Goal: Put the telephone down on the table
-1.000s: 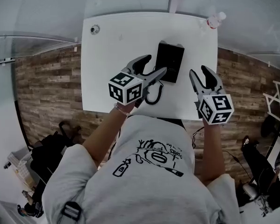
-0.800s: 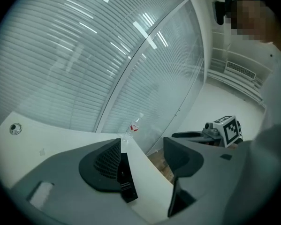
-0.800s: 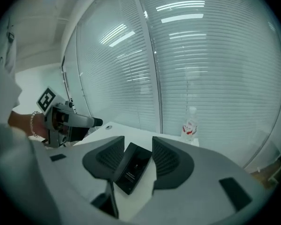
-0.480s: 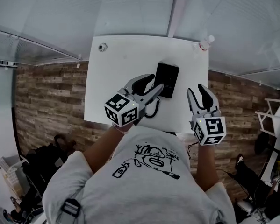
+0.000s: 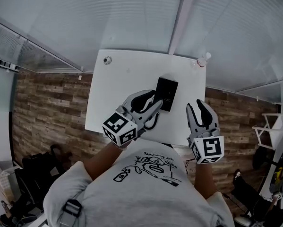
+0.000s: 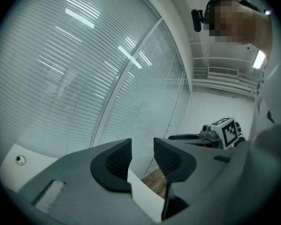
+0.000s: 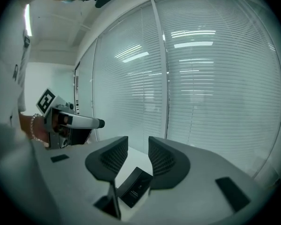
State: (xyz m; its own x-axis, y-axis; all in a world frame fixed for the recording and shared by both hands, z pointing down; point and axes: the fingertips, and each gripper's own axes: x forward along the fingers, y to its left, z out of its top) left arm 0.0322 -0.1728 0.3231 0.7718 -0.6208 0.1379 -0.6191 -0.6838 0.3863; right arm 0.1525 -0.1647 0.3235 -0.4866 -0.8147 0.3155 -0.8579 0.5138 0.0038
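Nearest in, both grippers hang over the near edge of the white table (image 5: 122,89). The left gripper (image 5: 158,100), at 11 o'clock from the person, has its jaws pressed as close as they go, with nothing between them. The right gripper (image 5: 196,105), at 1 o'clock, has its jaws closing and is empty too; its own view shows only tabletop and the phone lying beyond.

A dark cord (image 5: 154,122) loops out from under the left gripper.

Straight on at 12 o'clock is the telephone (image 5: 167,93), a flat black box lying on the table. It sits past the left gripper's tips and at 10 o'clock from the right gripper's. Neither gripper holds it, so the put-down looks done.

It reads as hard, stiff plastic, smooth-faced and likely slick, with modest weight. The safest hold would be a squeeze across its two long sides near the middle. The cord may tug it sideways if it is picked up again.

At the far corners, a small bottle (image 5: 202,60) stands at 1 o'clock from the phone and a little round thing (image 5: 107,59) lies at 10 o'clock. Beyond them are window blinds (image 5: 132,18).
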